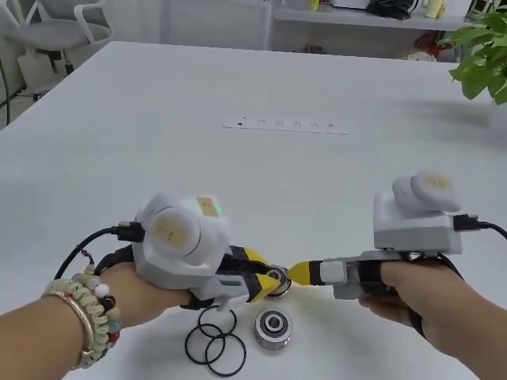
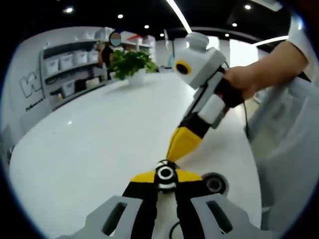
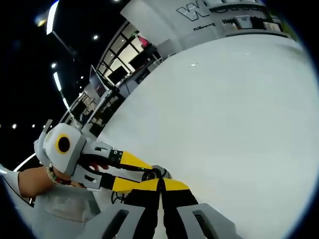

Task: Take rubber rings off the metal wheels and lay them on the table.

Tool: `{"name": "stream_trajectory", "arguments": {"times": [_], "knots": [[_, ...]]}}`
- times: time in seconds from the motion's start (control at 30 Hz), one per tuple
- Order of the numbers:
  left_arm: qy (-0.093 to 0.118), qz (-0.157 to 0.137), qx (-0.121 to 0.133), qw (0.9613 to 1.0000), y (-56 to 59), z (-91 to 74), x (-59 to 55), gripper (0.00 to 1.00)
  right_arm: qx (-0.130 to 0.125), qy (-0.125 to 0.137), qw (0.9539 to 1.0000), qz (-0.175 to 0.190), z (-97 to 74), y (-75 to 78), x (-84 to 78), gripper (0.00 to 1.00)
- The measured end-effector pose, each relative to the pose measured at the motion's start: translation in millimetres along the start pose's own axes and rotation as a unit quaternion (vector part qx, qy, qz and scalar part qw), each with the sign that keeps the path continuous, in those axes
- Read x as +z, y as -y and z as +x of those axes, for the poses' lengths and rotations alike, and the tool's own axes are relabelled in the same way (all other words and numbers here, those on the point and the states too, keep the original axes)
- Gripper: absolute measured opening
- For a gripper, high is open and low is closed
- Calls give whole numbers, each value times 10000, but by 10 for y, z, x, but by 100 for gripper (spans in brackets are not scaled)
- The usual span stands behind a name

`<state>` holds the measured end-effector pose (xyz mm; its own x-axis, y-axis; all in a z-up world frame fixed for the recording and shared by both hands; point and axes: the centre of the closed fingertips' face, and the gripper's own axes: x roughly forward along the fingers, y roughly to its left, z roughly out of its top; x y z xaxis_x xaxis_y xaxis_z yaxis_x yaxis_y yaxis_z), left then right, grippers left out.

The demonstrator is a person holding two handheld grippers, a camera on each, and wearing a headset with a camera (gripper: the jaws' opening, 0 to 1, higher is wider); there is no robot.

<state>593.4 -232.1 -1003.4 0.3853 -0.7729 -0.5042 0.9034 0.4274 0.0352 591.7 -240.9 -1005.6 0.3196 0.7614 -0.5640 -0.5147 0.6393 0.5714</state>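
On the white bench, my left claw is clamping a small dark-rimmed metal wheel. My right claw, jaws pressed together, is touching it. A second wheel and three loose black rings are lying just beside.

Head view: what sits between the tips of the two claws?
A small metal wheel, clamped in the left claw; the right claw meets it with its yellow tip. The left gripper view shows this too.

A white power strip is lying ahead, while a leafy plant and a grey chair are standing beyond.
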Motion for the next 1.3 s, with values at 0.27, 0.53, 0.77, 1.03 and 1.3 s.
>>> {"name": "stream_trajectory", "arguments": {"times": [0.27,0.53,0.77,1.03,1.3], "knots": [[1,-2,-4,10000,3,-3,-2,13,19,-5,10000,-28,2,-21,6,0],[-8,18,-4,10000,4,-6,-7,13,31,-17,10000,-49,6,-26,8,0],[-12,37,-1,10000,6,-7,-7,13,40,-32,10000,-84,11,-14,21,0],[-27,90,6,10000,12,-9,-6,13,35,-41,9999,-132,13,-15,28,0],[-21,78,1,10000,13,-9,-5,14,44,-49,9998,-193,10,-31,34,0]]}}
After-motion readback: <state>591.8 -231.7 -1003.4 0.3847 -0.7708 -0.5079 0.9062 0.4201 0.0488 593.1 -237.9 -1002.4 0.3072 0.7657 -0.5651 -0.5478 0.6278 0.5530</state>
